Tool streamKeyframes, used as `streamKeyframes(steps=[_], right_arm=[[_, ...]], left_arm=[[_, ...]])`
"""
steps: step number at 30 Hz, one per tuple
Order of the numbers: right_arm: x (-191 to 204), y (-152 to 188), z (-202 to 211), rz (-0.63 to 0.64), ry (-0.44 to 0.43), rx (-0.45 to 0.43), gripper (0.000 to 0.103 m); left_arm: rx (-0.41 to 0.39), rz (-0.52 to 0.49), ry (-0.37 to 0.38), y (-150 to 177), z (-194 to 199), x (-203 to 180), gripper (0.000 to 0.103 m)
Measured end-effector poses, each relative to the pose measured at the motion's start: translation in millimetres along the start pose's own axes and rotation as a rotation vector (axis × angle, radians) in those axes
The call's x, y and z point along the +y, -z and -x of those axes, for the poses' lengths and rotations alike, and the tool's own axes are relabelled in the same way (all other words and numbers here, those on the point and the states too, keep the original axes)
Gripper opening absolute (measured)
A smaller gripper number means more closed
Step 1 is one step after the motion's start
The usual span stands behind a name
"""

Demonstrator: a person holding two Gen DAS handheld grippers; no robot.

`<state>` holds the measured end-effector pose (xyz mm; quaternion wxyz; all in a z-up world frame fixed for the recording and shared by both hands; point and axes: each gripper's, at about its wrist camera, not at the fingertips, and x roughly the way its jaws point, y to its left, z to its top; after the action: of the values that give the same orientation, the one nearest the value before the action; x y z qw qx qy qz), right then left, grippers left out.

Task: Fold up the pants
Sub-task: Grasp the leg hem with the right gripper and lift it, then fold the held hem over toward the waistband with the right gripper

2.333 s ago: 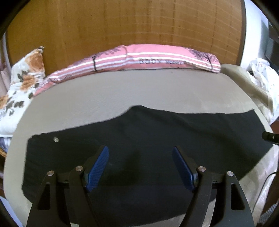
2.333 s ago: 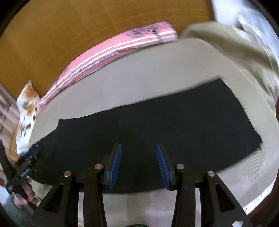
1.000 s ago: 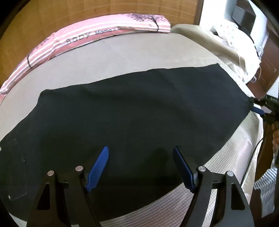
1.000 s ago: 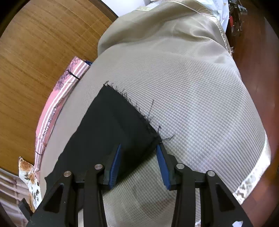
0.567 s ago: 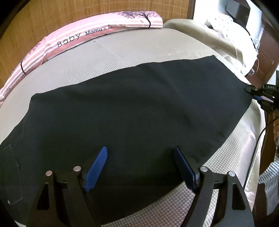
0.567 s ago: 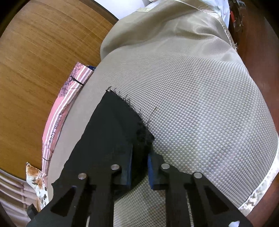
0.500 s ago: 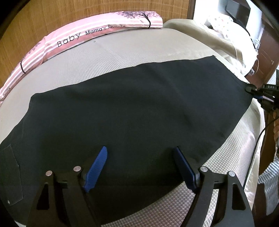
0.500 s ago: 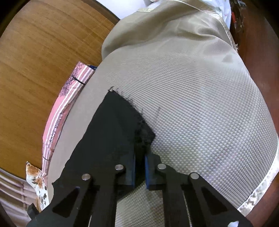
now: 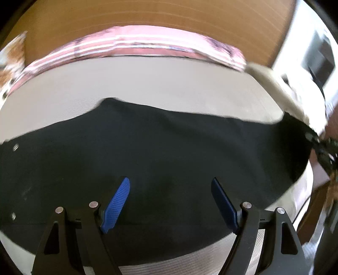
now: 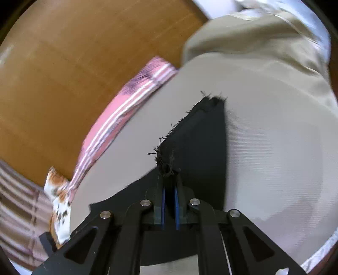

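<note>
Black pants (image 9: 160,152) lie spread across a beige bed (image 9: 147,84). My left gripper (image 9: 170,190) is open and empty, hovering over the near edge of the pants around their middle. My right gripper (image 10: 169,186) is shut on the frayed hem corner of the pants (image 10: 198,148) and holds it lifted off the bed, so the leg end stands up folded. The right gripper also shows at the right edge of the left wrist view (image 9: 323,148), holding the leg end.
A pink striped pillow (image 9: 137,46) lies along the wooden headboard (image 9: 147,19). A floral pillow (image 10: 60,196) sits at the bed's far corner. A tan blanket (image 10: 264,36) is bunched at the bed's right end. The bed edge (image 9: 211,251) runs just under my left gripper.
My right gripper has lifted the hem corner off the bed and carried it up and toward the waist end. My left gripper has swung back left over the pants' middle.
</note>
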<state>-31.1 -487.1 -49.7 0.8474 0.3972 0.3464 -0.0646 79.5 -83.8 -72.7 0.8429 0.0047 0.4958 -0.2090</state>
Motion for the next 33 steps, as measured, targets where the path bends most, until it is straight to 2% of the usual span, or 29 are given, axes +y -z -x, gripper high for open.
streamKeyframes(steps=[3,10,17,21,27,30,33], right_arm=[[37.8,7.7,-16.9,0.069,-0.041,0.046,0.008],[106.7,37.7,-57.2,0.178,-0.124,0.152,0.008],[173.2,98.3,-98.5,0.312,-0.205,0.314,0.008],[194.4,141.2,-120.3,0.393,-0.211,0.415,0.008],[201.0,185.5,-144.2,0.534,-0.133,0.494,0.009],[194.1,190.7,-149.7,0.527,-0.118,0.518,0.014],[193.9,193.4,-150.0,0.526,-0.124,0.536,0.025]], left_arm=[[-0.023,0.078,-0.012,-3.7,12.8,27.1,0.08],[-0.038,0.185,-0.029,-2.4,30.7,70.4,0.08],[-0.049,0.235,-0.027,3.3,42.0,91.4,0.08],[-0.042,0.255,-0.017,8.0,44.4,99.4,0.08],[-0.031,0.268,0.01,11.4,45.7,107.0,0.08],[-0.024,0.262,0.026,10.7,45.2,107.3,0.08],[-0.002,0.258,0.064,9.7,44.0,106.0,0.08]])
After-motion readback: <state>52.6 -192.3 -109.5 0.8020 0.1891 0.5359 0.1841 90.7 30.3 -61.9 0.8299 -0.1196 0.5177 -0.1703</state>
